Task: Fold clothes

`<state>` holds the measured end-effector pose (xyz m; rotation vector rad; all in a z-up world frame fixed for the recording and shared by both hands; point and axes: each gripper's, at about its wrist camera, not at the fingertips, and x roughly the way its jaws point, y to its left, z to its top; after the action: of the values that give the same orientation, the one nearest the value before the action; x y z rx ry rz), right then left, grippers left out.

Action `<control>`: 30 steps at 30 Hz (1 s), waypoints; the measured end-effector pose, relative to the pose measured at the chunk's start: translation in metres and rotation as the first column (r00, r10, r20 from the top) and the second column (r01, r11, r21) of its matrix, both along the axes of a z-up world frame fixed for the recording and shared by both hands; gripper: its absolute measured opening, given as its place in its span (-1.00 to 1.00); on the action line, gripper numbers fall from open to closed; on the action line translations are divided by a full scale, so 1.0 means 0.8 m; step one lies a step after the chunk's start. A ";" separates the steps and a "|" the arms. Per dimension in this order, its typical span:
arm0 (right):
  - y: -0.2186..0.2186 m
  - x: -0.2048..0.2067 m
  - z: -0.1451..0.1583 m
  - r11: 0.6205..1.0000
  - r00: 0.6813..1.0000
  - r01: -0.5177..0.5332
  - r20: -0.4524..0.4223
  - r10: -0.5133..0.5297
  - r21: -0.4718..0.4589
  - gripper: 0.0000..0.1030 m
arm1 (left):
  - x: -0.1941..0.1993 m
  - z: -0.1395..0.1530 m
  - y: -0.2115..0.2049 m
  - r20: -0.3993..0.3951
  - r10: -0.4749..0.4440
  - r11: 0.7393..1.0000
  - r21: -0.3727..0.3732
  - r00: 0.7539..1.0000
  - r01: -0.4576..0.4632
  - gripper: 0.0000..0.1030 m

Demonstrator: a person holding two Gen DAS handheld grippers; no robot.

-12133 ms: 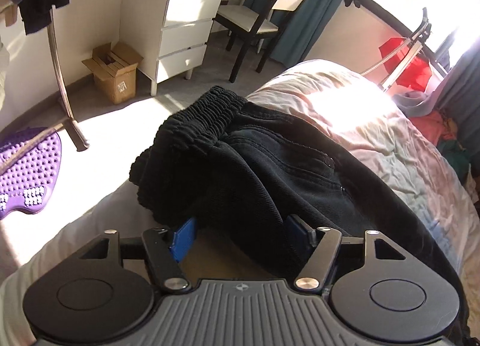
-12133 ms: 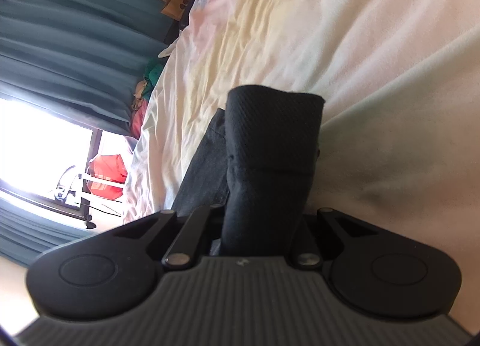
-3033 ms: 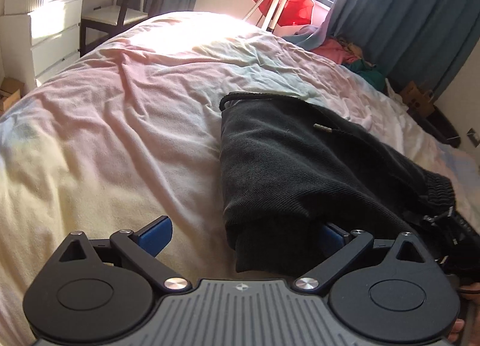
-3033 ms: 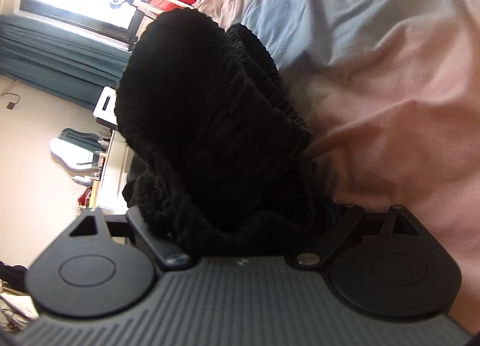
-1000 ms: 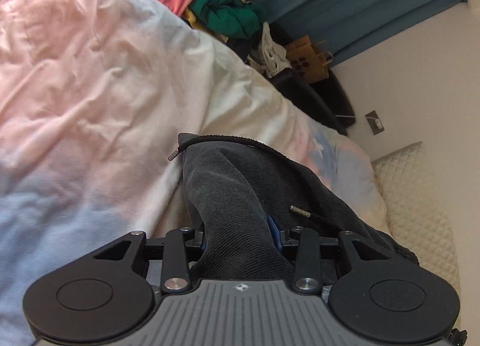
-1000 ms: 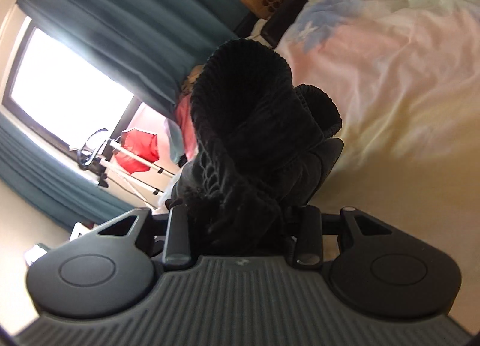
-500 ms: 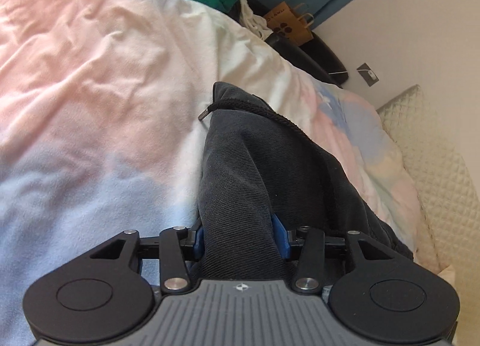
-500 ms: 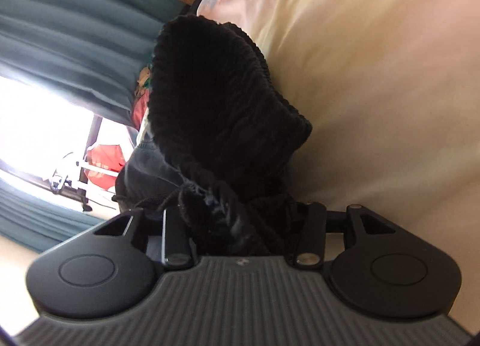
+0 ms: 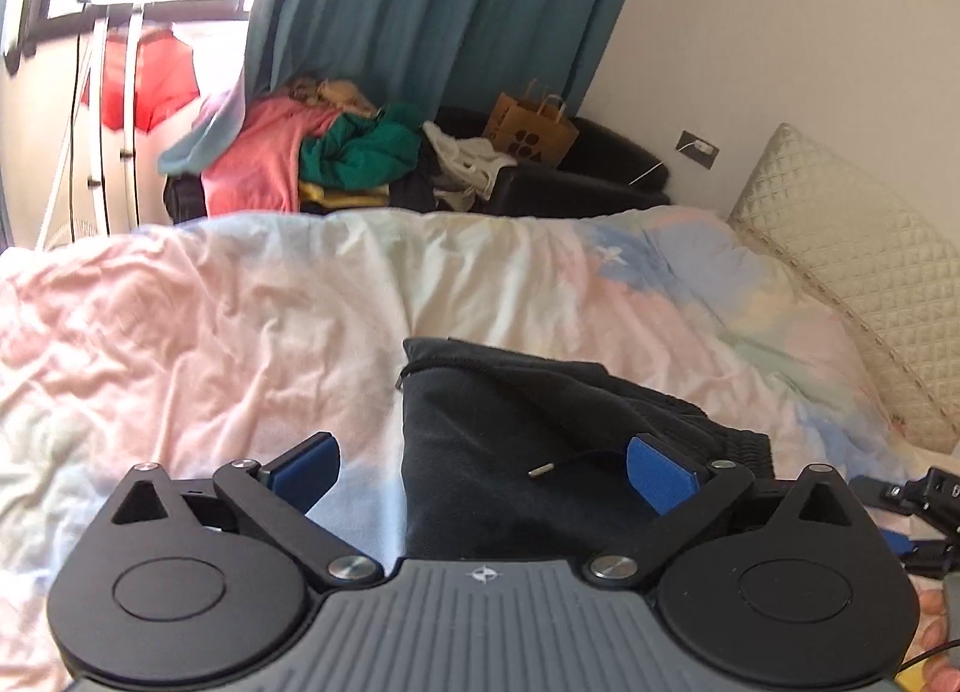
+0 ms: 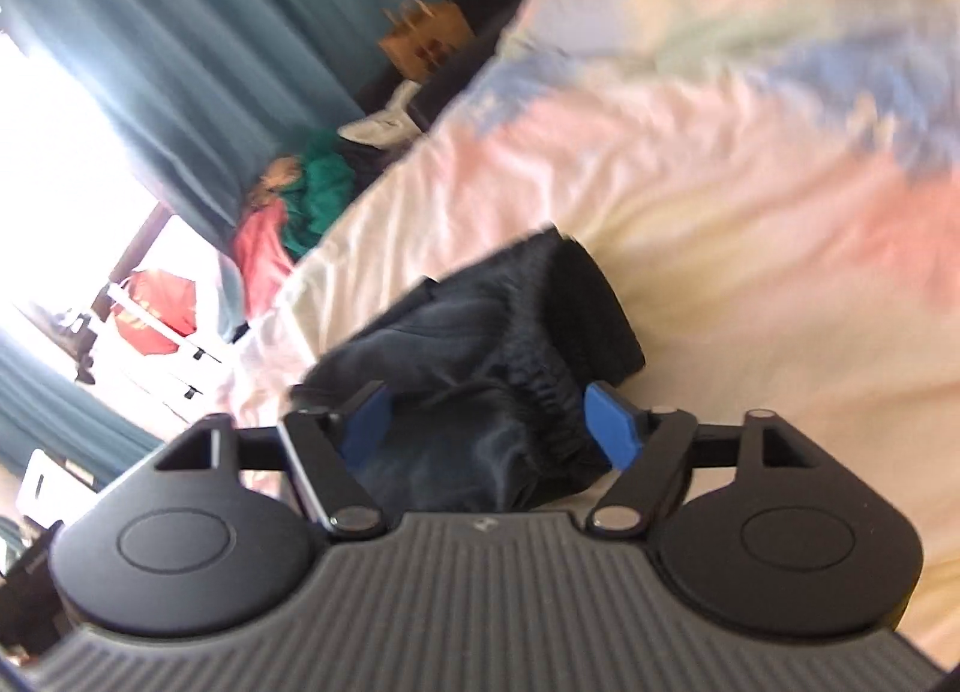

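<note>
- Now my left gripper [image 9: 480,473] is spread wide and empty, where half a second ago it pinched the folded black corduroy trousers [image 9: 540,452].
- My right gripper [image 10: 486,422] has let go too, its blue pads apart around the ribbed waistband [image 10: 552,368].
- The trousers lie at 12 o'clock on the pastel tie-dye duvet [image 9: 240,332], so this fold looks finished.

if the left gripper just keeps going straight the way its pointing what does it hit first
Most likely the folded black pants lying on the pastel duvet: they sit right ahead between the open fingers of the left gripper. Depth is hard to judge through the fisheye.
</note>
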<state>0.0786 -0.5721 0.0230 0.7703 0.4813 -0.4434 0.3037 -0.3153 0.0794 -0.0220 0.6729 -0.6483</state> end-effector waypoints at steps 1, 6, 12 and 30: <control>0.009 -0.011 0.020 0.999 1.000 -0.013 0.014 0.014 -0.036 0.61 | -0.023 0.022 0.006 0.035 -0.011 1.000 0.002 0.999 0.011 1.00; 0.053 -0.059 0.095 0.980 0.996 -0.075 0.042 0.085 -0.187 0.61 | -0.123 0.099 0.038 0.116 -0.050 0.998 -0.026 0.992 0.053 1.00; 0.124 -0.123 0.140 0.941 0.988 -0.126 0.050 0.149 -0.314 0.61 | -0.236 0.141 0.079 0.224 -0.075 0.995 -0.047 0.972 0.087 1.00; 0.268 -0.209 0.123 0.852 0.975 -0.147 0.071 0.210 -0.503 0.61 | -0.391 0.096 0.182 0.351 0.091 0.994 -0.084 0.932 -0.065 1.00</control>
<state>-0.0889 -0.3576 0.1212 0.2465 0.2975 -0.3209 -0.0094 -0.1693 0.1562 0.0022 0.2980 -0.5803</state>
